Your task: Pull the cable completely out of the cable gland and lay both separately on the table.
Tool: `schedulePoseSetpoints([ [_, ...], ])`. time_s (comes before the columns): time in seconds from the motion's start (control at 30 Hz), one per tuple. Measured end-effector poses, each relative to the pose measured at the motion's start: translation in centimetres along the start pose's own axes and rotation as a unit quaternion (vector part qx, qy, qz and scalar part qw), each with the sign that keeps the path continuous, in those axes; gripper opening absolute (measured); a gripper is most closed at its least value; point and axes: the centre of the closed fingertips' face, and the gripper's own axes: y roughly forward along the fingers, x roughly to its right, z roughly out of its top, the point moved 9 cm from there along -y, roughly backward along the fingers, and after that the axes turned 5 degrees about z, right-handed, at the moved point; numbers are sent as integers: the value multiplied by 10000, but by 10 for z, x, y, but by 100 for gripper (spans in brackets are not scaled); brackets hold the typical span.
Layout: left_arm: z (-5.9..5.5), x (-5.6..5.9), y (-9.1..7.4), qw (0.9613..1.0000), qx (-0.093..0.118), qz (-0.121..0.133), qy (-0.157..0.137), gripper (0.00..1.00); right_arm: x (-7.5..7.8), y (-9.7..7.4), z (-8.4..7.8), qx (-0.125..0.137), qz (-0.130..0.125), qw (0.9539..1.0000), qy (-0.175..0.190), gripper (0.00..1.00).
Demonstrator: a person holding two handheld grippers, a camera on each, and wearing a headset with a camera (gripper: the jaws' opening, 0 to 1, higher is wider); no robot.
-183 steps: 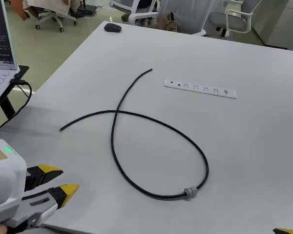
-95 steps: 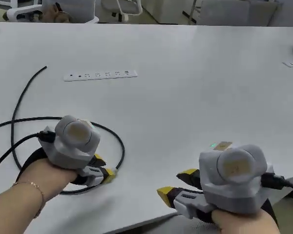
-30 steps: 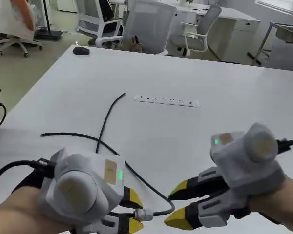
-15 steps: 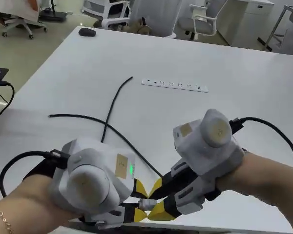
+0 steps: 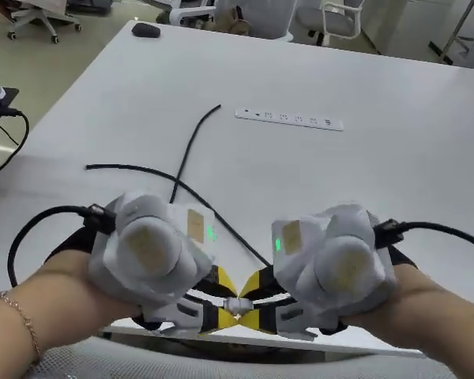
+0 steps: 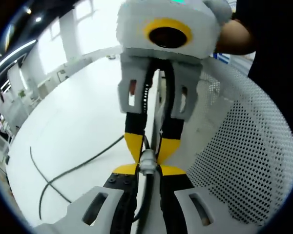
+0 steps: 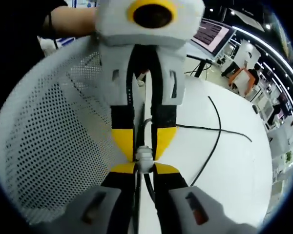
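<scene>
R tool (image 5: 253,303) closed in, gripping cable (image 5: 192,142) by gland (image 5: 238,305).

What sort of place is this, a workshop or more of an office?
Most likely an open-plan office or lab. Swivel chairs stand behind a large white table, which carries a power strip and a computer mouse.

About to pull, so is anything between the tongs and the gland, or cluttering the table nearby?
Nothing visible. The left tongs and right tongs meet at the gland; cable and power strip lie farther back on the table.
</scene>
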Motion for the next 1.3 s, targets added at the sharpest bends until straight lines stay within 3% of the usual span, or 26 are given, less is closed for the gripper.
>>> schedulePoseSetpoints([
  [0.1,2,-5,-5,9978,269,-54,-610,17,-1,-5,3,-118,-446,9977,-499,11],
  [0.13,3,-5,-5,9972,306,-75,-680,17,-2,-7,5,-152,-608,9956,-692,11],
  [0.23,5,-8,-10,9916,559,-151,-1158,17,-4,-11,7,-222,-938,9898,-1053,11],
  [0.3,6,-9,-11,9884,688,-198,-1336,17,-5,-14,8,-235,-1084,9869,-1170,11],
  [0.33,6,-11,-13,9881,735,-203,-1336,17,-5,-15,7,-199,-1098,9879,-1078,11],
  [0.4,8,-11,-14,9900,801,-115,-1156,17,-2,-17,6,-42,-1100,9914,-711,12],
  [0.47,11,-6,-11,9959,675,-31,-602,17,3,-18,2,99,-550,9984,-121,13],
  [0.6,12,0,-8,9985,505,37,-194,17,9,-23,1,35,-87,9999,123,16],
  [0.63,12,0,-9,9986,499,51,-143,17,12,-24,1,45,-35,9998,179,17],
  [0.67,13,0,-9,9988,467,107,90,17,12,-25,1,69,67,9996,249,18],
  [0.77,15,2,-9,9977,400,211,509,17,14,-26,2,185,524,9974,465,16],
  [0.93,19,10,-6,9917,177,331,1233,17,17,-19,-1,70,823,9949,580,16],
  [0.97,19,10,-5,9910,173,321,1288,17,16,-18,-3,-17,906,9946,510,13],
  [1.13,15,8,-4,9918,94,261,1250,17,11,-16,0,-78,829,9956,440,12],
  [1.2,16,6,-6,9941,69,298,1043,17,11,-15,1,-106,612,9977,259,11],
  [1.3,16,-1,-10,9970,313,375,607,17,12,-20,5,-70,210,9997,36,11],
])
